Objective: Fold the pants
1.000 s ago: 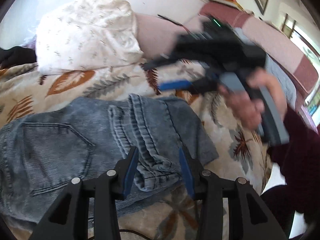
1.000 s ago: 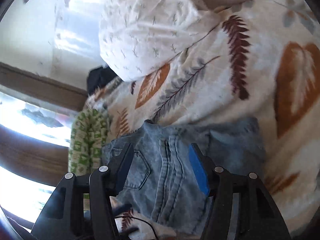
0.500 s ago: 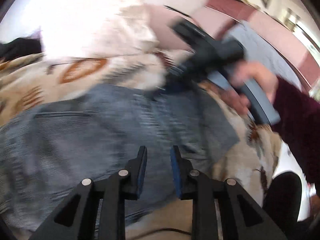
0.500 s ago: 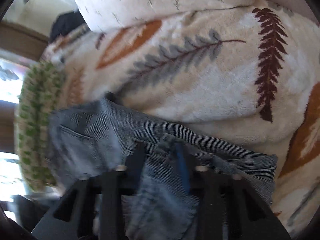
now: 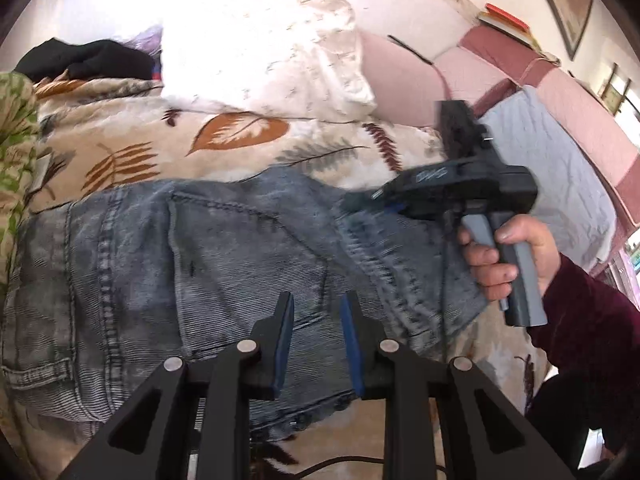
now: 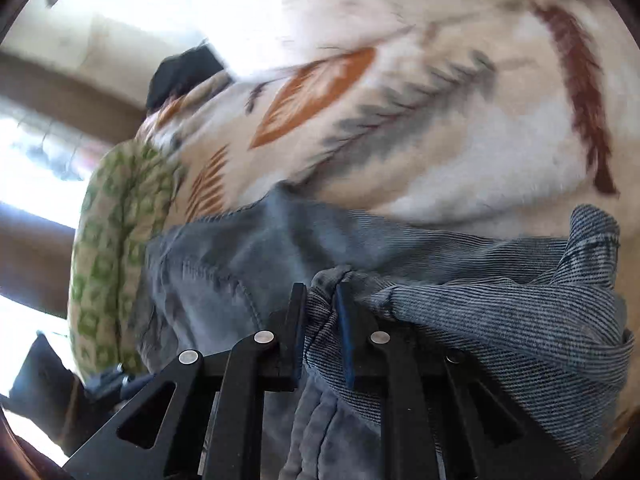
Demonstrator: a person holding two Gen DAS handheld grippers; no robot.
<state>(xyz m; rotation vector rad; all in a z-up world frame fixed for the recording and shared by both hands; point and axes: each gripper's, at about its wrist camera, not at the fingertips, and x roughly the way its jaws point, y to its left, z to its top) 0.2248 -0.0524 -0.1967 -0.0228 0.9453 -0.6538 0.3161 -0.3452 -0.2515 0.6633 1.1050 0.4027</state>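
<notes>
The blue denim pants (image 5: 200, 260) lie spread on a leaf-print blanket (image 5: 132, 148), a back pocket facing up. My left gripper (image 5: 318, 300) hangs over that pocket near the pants' front edge. Its jaws stand a narrow gap apart, and flat denim shows through the gap with nothing pinched. A hand (image 5: 516, 252) holds my right gripper (image 5: 362, 202) down at the pants' far right part. In the right wrist view the pants (image 6: 224, 264) bunch up into my right gripper (image 6: 322, 290). Its jaws are closing with a raised fold of denim between the pads.
A white pillow (image 5: 260, 48) lies behind the pants with a black garment (image 5: 88, 60) to its left. A green-patterned cloth (image 6: 112, 240) borders the pants' left end. A pink sofa back (image 5: 560, 92) and a grey pad (image 5: 560, 168) are at the right.
Both grippers' jaws have narrowed. The right gripper came down onto the pants and took a fold of denim. The left gripper slid left from the hem to the back pocket.
</notes>
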